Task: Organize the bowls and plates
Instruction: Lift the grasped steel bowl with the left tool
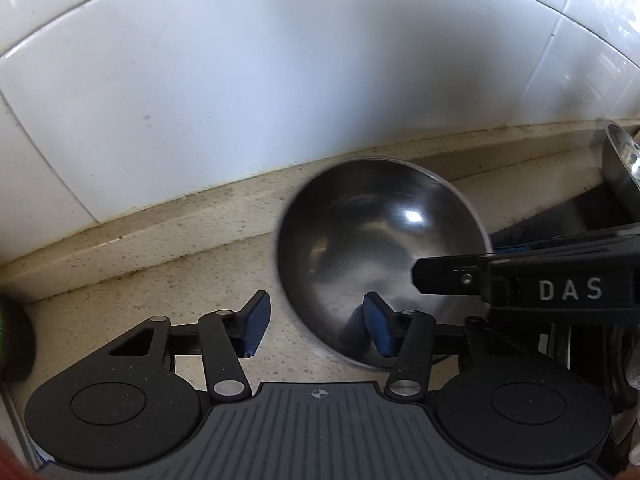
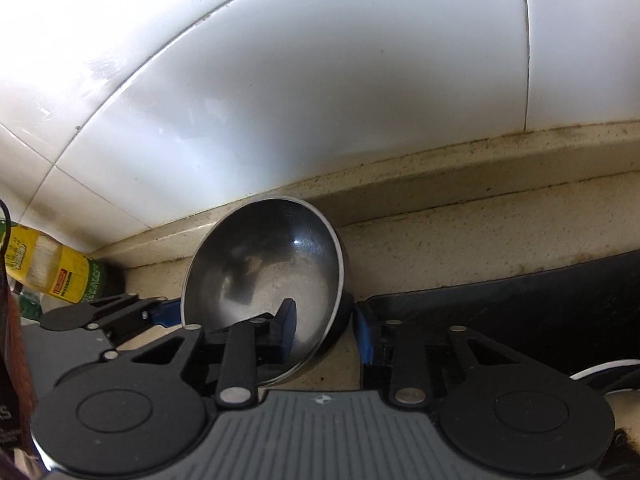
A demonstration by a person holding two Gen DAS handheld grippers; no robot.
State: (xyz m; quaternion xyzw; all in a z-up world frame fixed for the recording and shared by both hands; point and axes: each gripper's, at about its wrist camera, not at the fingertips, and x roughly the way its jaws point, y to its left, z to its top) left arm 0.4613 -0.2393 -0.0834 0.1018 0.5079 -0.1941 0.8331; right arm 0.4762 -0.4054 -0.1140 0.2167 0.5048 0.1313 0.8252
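A steel bowl (image 1: pixel 372 248) sits tilted on the beige counter near the tiled wall; it also shows in the right wrist view (image 2: pixel 268 272). My left gripper (image 1: pixel 316 324) is open; its right pad is inside the bowl's near rim and its left pad is outside, so the rim stands between them untouched. My right gripper (image 2: pixel 324 328) is open around the bowl's right wall, one pad inside and one outside. The right gripper's finger reaches over the bowl from the right in the left wrist view (image 1: pixel 452 276).
A white tiled wall (image 1: pixel 280 80) rises behind a low counter ledge (image 2: pixel 480 184). A black mat or tray (image 2: pixel 520 312) lies to the right. A yellow bottle (image 2: pixel 48 268) stands at the left. A steel utensil or vessel (image 1: pixel 624 168) stands at far right.
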